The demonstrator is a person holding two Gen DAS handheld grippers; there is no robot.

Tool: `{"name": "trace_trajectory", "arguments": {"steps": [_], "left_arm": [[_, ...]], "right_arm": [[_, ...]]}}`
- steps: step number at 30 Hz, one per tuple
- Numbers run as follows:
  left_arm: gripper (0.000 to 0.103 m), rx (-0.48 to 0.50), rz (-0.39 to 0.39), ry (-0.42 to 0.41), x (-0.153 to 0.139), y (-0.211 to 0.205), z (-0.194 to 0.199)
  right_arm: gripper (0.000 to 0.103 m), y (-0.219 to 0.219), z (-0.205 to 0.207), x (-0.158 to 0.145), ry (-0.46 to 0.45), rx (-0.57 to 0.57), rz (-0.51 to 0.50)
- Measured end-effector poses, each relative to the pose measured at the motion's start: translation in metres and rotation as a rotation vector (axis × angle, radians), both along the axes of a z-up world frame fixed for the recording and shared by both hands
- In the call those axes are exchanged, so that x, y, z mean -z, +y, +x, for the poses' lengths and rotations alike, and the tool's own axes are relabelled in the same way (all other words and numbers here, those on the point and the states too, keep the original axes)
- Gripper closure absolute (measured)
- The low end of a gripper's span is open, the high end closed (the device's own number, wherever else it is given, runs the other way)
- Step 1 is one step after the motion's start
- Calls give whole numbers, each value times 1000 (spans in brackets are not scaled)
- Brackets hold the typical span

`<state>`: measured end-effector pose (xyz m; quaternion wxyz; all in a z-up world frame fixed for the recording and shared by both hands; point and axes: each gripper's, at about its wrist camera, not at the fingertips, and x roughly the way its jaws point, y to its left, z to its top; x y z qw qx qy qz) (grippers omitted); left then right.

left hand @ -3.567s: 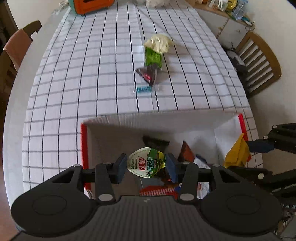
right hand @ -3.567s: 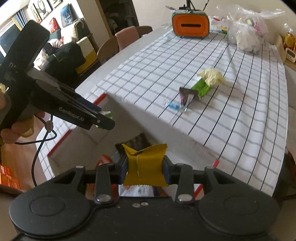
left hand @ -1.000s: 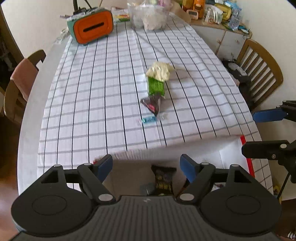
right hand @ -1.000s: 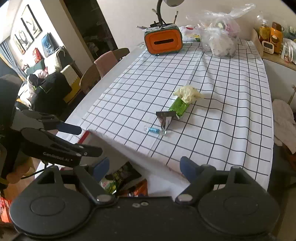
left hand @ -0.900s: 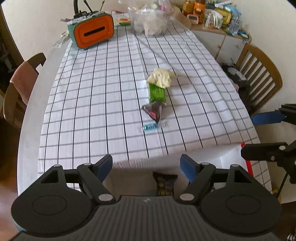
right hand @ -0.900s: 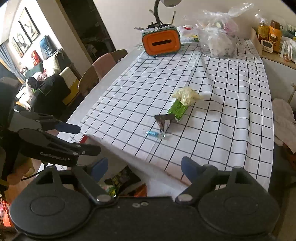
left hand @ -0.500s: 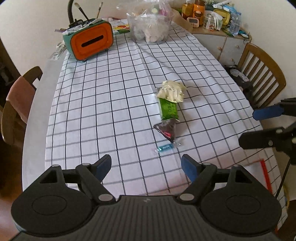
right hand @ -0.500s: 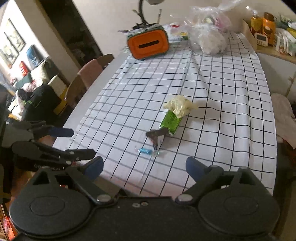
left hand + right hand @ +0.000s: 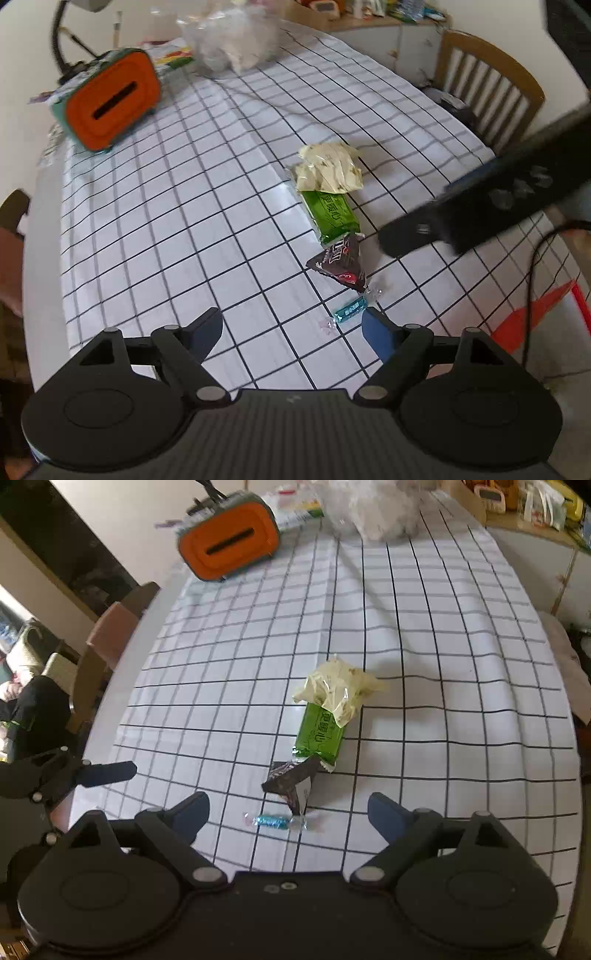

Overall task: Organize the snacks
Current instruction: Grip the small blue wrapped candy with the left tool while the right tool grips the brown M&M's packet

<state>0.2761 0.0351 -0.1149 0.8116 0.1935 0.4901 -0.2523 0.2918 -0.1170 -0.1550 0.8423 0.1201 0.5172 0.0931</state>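
Jaws of both grippers spread wide, empty; blue candy [image 9: 272,820] lies on cloth between right gripper [image 9: 286,810] jaws.

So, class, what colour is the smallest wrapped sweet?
Blue sweet, clear twisted ends; right wrist view shows it best.

You get bright, soft daylight in both views; the checked tablecloth [image 9: 192,206] glares pale at its centre; snack wrappers cast short, faint shadows; fisheye bends the grid lines and darkens the corners; motion blur smears the right gripper [image 9: 476,210] and the far clutter.
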Motion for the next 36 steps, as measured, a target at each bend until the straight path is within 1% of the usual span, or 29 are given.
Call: {"name": "trace_trajectory", "arguments": {"steps": [3, 5, 9, 12, 15, 18, 20, 21, 23, 24, 25, 29, 33, 35, 36], "left_arm": [[20, 63, -2, -12, 7, 0, 6], [20, 103, -11, -22, 11, 0, 9], [20, 165, -45, 28, 20, -2, 16], [20, 208, -37, 61, 31, -8, 17], [21, 225, -34, 84, 40, -12, 20], [21, 230, -41, 102, 46, -15, 23], [22, 244, -43, 108, 49, -18, 23], [22, 252, -40, 104, 50, -19, 22], [25, 271, -38, 109, 53, -23, 21], [26, 277, -36, 114, 55, -24, 21], [27, 279, -34, 116, 56, -26, 22], [36, 300, -26, 129, 63, -31, 24], [46, 317, -18, 137, 70, -37, 24], [53, 321, -13, 143, 74, -40, 25], [53, 324, -8, 145, 77, -42, 25]], "right_arm": [[14, 5, 15, 16, 36, 22, 5], [19, 10, 23, 27, 55, 21, -2], [22, 16, 37, 49, 99, 21, -10], [24, 20, 46, 61, 126, 34, -23], [28, 25, 53, 69, 142, 38, -26], [35, 32, 59, 79, 160, 27, -42], [45, 36, 60, 84, 168, 15, -59], [47, 38, 61, 86, 174, 7, -65], [56, 41, 61, 88, 165, 2, -83], [57, 42, 61, 88, 161, -6, -90], [61, 42, 61, 88, 158, -15, -96], [67, 43, 60, 87, 142, -27, -119], [70, 39, 54, 84, 133, -25, -118], [70, 28, 53, 83, 139, -22, -109], [70, 21, 51, 83, 143, -16, -106]]}}
